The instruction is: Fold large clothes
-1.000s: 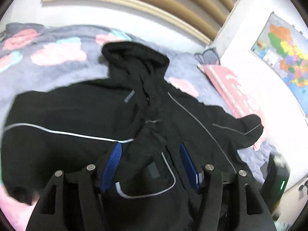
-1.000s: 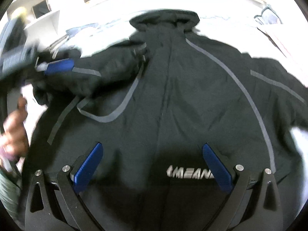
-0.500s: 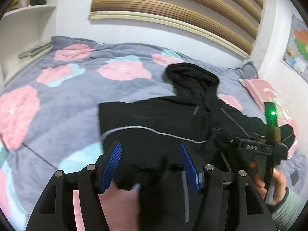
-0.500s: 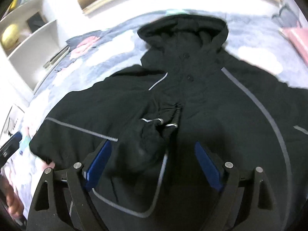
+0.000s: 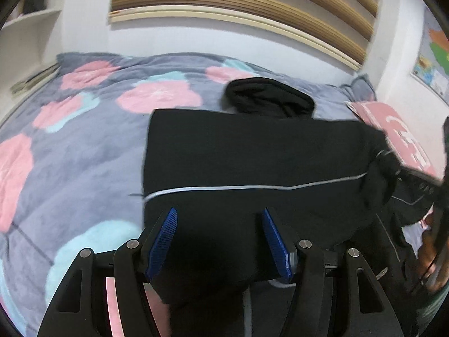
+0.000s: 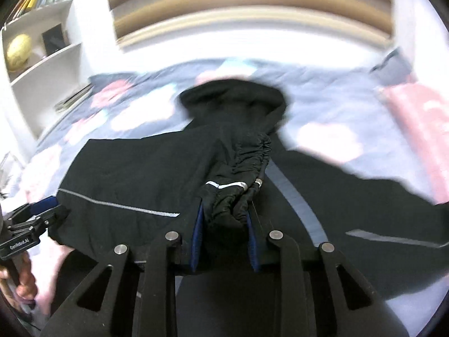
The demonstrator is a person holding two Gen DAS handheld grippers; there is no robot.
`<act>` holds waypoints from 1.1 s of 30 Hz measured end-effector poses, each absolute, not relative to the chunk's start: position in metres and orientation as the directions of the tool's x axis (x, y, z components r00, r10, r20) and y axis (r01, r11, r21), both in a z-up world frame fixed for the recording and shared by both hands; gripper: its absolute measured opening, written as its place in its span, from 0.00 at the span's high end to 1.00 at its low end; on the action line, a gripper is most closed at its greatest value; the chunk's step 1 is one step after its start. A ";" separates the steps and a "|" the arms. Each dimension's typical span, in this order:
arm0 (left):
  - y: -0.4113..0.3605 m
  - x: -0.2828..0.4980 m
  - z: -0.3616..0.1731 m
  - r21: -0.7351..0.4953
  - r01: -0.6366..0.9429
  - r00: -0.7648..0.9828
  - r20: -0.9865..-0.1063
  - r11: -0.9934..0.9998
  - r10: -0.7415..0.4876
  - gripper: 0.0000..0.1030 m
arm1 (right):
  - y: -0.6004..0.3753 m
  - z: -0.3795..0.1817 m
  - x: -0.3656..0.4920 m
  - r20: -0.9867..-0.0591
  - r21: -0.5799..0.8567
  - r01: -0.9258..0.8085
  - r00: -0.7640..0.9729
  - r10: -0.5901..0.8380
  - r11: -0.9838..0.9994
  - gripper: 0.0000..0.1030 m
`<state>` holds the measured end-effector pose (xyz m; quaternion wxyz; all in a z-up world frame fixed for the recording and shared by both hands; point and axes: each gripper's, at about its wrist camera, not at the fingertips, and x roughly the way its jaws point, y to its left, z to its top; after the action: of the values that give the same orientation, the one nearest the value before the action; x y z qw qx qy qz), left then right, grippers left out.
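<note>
A black hooded jacket (image 5: 252,157) with grey reflective stripes lies on the bed, hood (image 5: 269,98) towards the headboard. Its left sleeve is folded across the body. My right gripper (image 6: 224,224) is shut on the bunched elastic sleeve cuff (image 6: 235,193) and holds it over the jacket's middle (image 6: 146,174). My left gripper (image 5: 220,238) is open, its blue pads either side of the jacket's lower left part, gripping nothing. It also shows at the left edge of the right wrist view (image 6: 36,213).
The bed has a grey cover (image 5: 70,146) with pink and light blue flowers. A pink pillow (image 5: 398,134) lies at the right. White shelves (image 6: 36,64) stand at the left, a slatted headboard (image 5: 238,2) behind, a map (image 5: 432,61) on the right wall.
The right gripper has shut on the sleeve cuff and drawn the sleeve across the jacket's body. The left gripper has drawn back to the jacket's lower left edge and stays open.
</note>
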<state>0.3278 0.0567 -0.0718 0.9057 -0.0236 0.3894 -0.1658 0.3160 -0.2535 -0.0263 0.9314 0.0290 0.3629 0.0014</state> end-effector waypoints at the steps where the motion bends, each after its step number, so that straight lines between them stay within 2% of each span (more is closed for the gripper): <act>1: 0.046 0.330 -0.071 -0.171 0.298 0.635 -0.699 0.939 -0.329 0.37 | -0.264 -0.024 0.311 -0.669 0.039 0.043 0.743 -0.006 0.998 0.71; 4: 0.018 0.336 -0.075 -0.169 0.333 0.610 -0.712 0.928 -0.349 0.37 | -0.309 -0.026 0.304 -0.671 0.013 0.130 0.737 -0.088 0.991 0.71; 8: -0.014 0.345 -0.097 -0.177 0.352 0.560 -0.747 0.919 -0.359 0.37 | -0.347 -0.054 0.307 -0.720 0.027 0.180 0.686 -0.106 0.983 0.71; 14: -0.046 0.355 -0.153 -0.089 0.347 0.485 -0.835 0.934 -0.260 0.38 | -0.376 -0.123 0.311 -0.810 0.054 0.208 0.582 -0.079 0.977 0.70; 17: -0.051 0.354 -0.159 -0.050 0.357 0.488 -0.842 0.933 -0.232 0.37 | -0.381 -0.145 0.309 -0.826 0.048 0.213 0.558 -0.081 0.976 0.69; 18: -0.052 0.353 -0.158 -0.038 0.361 0.489 -0.843 0.932 -0.224 0.37 | -0.383 -0.147 0.305 -0.824 0.040 0.213 0.560 -0.089 0.976 0.67; 20: -0.052 0.351 -0.155 -0.032 0.359 0.492 -0.843 0.933 -0.218 0.37 | -0.390 -0.142 0.301 -0.826 0.050 0.222 0.557 -0.085 0.974 0.50; 21: -0.051 0.349 -0.151 -0.032 0.350 0.496 -0.842 0.936 -0.214 0.37 | -0.393 -0.136 0.298 -0.825 0.064 0.227 0.561 -0.077 0.972 0.47; 24: -0.046 0.337 -0.138 -0.064 0.346 0.506 -0.827 0.936 -0.244 0.37 | -0.396 -0.105 0.280 -0.779 0.117 0.207 0.625 -0.039 0.971 0.45; 28: -0.043 0.317 -0.118 -0.089 0.347 0.547 -0.789 0.934 -0.279 0.37 | -0.376 -0.073 0.268 -0.726 0.102 0.152 0.687 -0.031 0.983 0.45; 33: -0.036 0.322 -0.140 -0.093 0.254 0.534 -0.816 0.963 -0.219 0.37 | -0.358 -0.120 0.288 -0.809 0.044 0.146 0.586 -0.050 0.988 0.45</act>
<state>0.3223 -0.0364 -0.1396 0.8757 0.0186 0.4632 -0.1351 0.2876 -0.3579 -0.1203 0.8890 0.0528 0.4515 -0.0550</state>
